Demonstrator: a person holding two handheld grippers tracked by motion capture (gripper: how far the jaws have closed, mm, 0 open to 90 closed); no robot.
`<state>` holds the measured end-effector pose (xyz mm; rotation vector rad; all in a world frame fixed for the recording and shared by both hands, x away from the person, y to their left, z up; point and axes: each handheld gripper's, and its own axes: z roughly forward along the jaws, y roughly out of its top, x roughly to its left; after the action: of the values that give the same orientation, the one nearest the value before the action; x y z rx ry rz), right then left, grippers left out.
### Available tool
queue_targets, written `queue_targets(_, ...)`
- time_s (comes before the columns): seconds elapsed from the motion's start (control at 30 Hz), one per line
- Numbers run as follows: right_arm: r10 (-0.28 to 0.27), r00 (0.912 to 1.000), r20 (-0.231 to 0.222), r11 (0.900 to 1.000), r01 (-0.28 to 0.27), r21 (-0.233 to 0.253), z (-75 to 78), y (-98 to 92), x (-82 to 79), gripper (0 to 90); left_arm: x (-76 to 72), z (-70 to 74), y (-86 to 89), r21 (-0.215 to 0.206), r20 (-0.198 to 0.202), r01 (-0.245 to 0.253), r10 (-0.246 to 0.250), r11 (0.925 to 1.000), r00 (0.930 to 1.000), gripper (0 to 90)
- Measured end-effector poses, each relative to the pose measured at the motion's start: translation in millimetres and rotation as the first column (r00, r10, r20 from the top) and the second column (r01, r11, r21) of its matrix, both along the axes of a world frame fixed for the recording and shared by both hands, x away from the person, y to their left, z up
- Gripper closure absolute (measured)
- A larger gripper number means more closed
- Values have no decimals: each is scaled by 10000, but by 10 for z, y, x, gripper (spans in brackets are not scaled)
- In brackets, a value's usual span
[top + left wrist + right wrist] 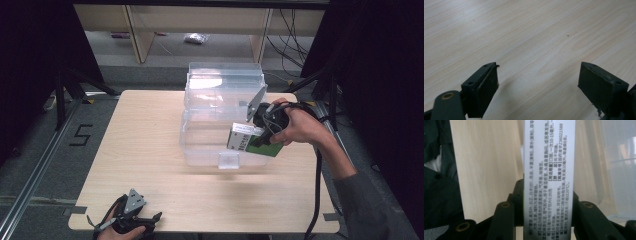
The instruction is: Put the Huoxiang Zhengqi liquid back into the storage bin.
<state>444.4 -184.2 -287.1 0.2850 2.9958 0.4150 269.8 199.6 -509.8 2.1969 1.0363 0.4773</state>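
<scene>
- Left tool (150,220) sits low at the near-left edge of the worktop (145,145), in my left hand (122,231); I see its grey plate tilted up on top.
- From the left gripper view, that tool (537,87) is released: its two black jaws stand wide apart, with bare pale wood grain between them and nothing held.
- Going right, a clear plastic bin (220,120) stands on the middle of the worktop, toward the far side, its lid raised behind it. A small clear latch hangs at the middle of its near wall.
- At the bin's near-right corner I see a box (250,142), white on one end and green on the rest, held off the worktop against or just over the bin's rim; I cannot tell whether it touches the plastic.
- Right tool (260,139) is clenched on that box, my right hand (300,125) wrapped around its body, the cable trailing down past my sleeve.
- In the right gripper view the box (549,170) rises straight up between the jaws, a white face with rows of small black print turned toward the camera. Both jaws press its sides.
- To the right of the box in that view lies the bin's cloudy wall (614,170); wood shows to the left.
</scene>
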Motion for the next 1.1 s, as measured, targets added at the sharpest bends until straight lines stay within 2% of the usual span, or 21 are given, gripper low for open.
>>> queue_targets(0.03, -136, 9999, 28, 9999, 136, -63, 5, -3, 30, 650, 2, 4, 3, 66, 20, 30, -30, 10000, 10000, 156)
queue_targets(0.07, -198, 9998, -1, 9998, 198, -29, 3, 3, 60, 649, -2, -4, -9, -105, 36, -64, 64, 9999, 10000, 156)
queue_targets(0.1, -52, 10000, 57, 10000, 52, -44, 0, 9, 99, 649, -5, -6, -10, -81, 28, -87, 87, 9999, 10000, 156)
queue_targets(0.13, -324, 9995, 12, 9994, 324, -121, 0, 16, 107, 649, -6, -6, -9, -80, 4, -83, 83, 9999, 10000, 156)
queue_targets(0.17, 114, 9999, 122, 9999, -113, -89, -9, 24, 161, 649, -3, -4, -8, -100, 2, -70, 70, 9999, 10000, 156)
queue_targets(0.2, -184, 9998, 43, 9998, 184, -124, -12, 29, 168, 649, 0, -2, -7, -93, 63, -53, 54, 9999, 10000, 156)
queue_targets(0.27, -361, 9993, 9, 9990, 361, -268, -24, 45, 207, 649, -5, 2, -7, -34, 27, -37, 37, 10000, 10000, 156)
queue_targets(0.37, -25, 10000, 49, 9999, 26, -98, -71, 46, 342, 650, 6, -4, 2, -45, 96, 39, -39, 10000, 9999, 156)
queue_targets(0.47, -145, 9999, 25, 9998, 146, -136, -109, 40, 386, 649, -1, -5, -8, -106, 118, -60, 61, 9999, 9999, 156)
queue_targets(0.5, -267, 9996, -44, 9996, 266, -115, -140, 30, 424, 649, 6, -2, 4, -61, 82, 50, -50, 10000, 10000, 156)
queue_targets(0.53, -267, 9996, -44, 9996, 266, -115, -140, 30, 424, 649, 6, -2, 4, -61, 82, 50, -50, 10000, 10000, 156)
queue_targets(0.57, -92, 9999, 39, 10000, 92, -34, -175, 17, 491, 649, 6, -4, 3, -48, 77, 42, -41, 10000, 10000, 156)
queue_targets(0.63, -276, 9996, -52, 9995, 276, -169, -211, 16, 523, 649, 4, -7, 0, -69, 28, 27, -27, 10000, 10000, 156)
queue_targets(0.77, -230, 9997, 48, 9991, 232, -343, -274, 9, 615, 649, 7, -2, 5, -46, 71, 60, -60, 10000, 10000, 156)
queue_targets(0.8, -406, 9991, -118, 9989, 403, -252, -289, 13, 615, 649, 7, -3, 6, -54, 28, 55, -55, 10000, 10000, 156)
queue_targets(0.83, -437, 9990, -84, 9984, 433, -360, -300, 12, 628, 649, 9, -5, 8, -67, 48, 67, -67, 10000, 10000, 156)
queue_targets(0.87, -281, 9996, -34, 9991, 279, -323, -320, 14, 654, 649, 9, -1, 9, -48, 57, 58, -58, 10000, 10000, 156)
queue_targets(0.93, -373, 9993, -90, 9990, 371, -269, -335, 21, 657, 649, 10, 1, 9, -49, 74, 65, -65, 10000, 10000, 156)
queue_targets(1.0, -335, 9994, -1, 9986, 335, -409, -368, 17, 684, 649, 8, -3, 6, -50, 36, 76, -76, 10000, 10000, 156)
queue_targets(1.03, -273, 9994, -199, 9994, 269, -212, -396, 23, 690, 648, 6, -4, 5, -56, 41, 66, -66, 10000, 10000, 156)
queue_targets(1.1, -261, 9994, -231, 9993, 255, -270, -435, 20, 700, 648, 9, -2, 8, -49, 33, 76, -76, 10000, 10000, 156)
